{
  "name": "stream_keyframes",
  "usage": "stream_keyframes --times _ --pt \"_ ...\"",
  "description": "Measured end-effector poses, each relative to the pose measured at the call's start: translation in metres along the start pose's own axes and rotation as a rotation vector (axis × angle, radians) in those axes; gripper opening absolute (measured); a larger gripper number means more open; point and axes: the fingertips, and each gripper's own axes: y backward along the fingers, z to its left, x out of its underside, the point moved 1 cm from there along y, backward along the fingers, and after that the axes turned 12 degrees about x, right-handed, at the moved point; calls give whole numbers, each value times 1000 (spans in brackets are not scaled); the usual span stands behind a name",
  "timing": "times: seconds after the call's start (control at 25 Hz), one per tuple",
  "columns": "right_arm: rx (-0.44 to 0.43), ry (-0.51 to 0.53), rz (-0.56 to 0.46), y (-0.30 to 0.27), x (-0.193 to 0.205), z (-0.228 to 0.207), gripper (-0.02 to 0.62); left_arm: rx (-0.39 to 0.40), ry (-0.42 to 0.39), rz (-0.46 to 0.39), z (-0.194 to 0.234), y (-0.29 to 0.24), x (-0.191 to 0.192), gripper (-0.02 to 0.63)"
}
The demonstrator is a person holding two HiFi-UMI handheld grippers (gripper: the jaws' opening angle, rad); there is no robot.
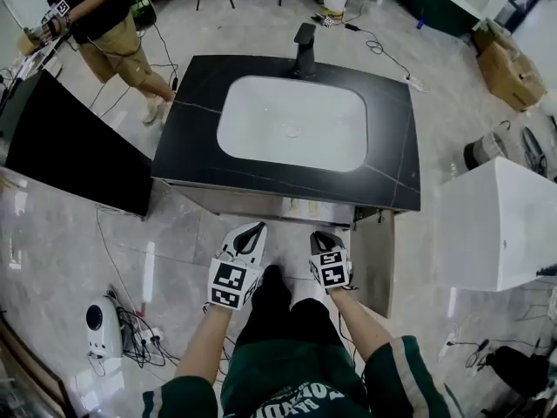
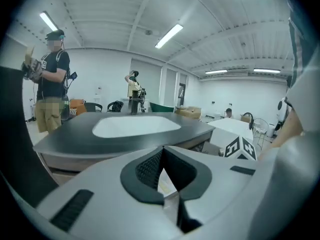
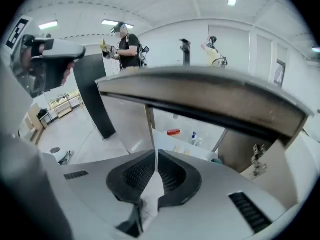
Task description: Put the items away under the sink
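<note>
So the room was a big open workshop with a glossy grey tile floor [image 1: 52,233] and strip lights overhead.

Far left stood a tall black panel [image 1: 61,146] with a person [image 1: 104,24] behind it. Down by my left foot sat a white gadget [image 1: 103,327] in a mess of cables [image 1: 139,329], so that side was a bit tight.

Dead ahead was the black countertop [image 1: 200,138], with the white basin [image 1: 291,122] in its centre and a black faucet [image 1: 305,49] at the middle of its far edge. I had both tools just off the near edge. My left gripper [image 1: 252,231] had its jaws pressed together on nothing, and my right gripper [image 1: 324,236] was clenched and empty too.

Through the right gripper view I could see under the counter. A red item [image 3: 173,132] and a blue-capped bottle [image 3: 193,135] sat side by side on the white shelf [image 3: 165,141] under the sink, red one on the left.

The cabinet door [image 1: 374,264] hung open at the counter's near right corner, right beside my right hand. Past it a big white box [image 1: 500,225] closed off that side. Cardboard boxes [image 1: 509,68] sat far right at the back. The floor behind the counter was mostly open.
</note>
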Motion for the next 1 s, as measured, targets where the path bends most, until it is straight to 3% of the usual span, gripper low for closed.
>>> stream_keyframes --times 0.24,0.44,0.68,1.0 --pt "5 -69 -139 149 -94 -15 52 1 -14 -22 -61 47 -114 11" --pt "2 -104 -281 253 -136 -29 52 -8 13 -62 -118 79 -170 11" --pt "17 -140 -367 324 -134 -48 52 12 -31 -87 -180 94 -189 11" --pt "21 -161 -444 378 -138 -49 46 34 -44 -85 -213 109 -185 11"
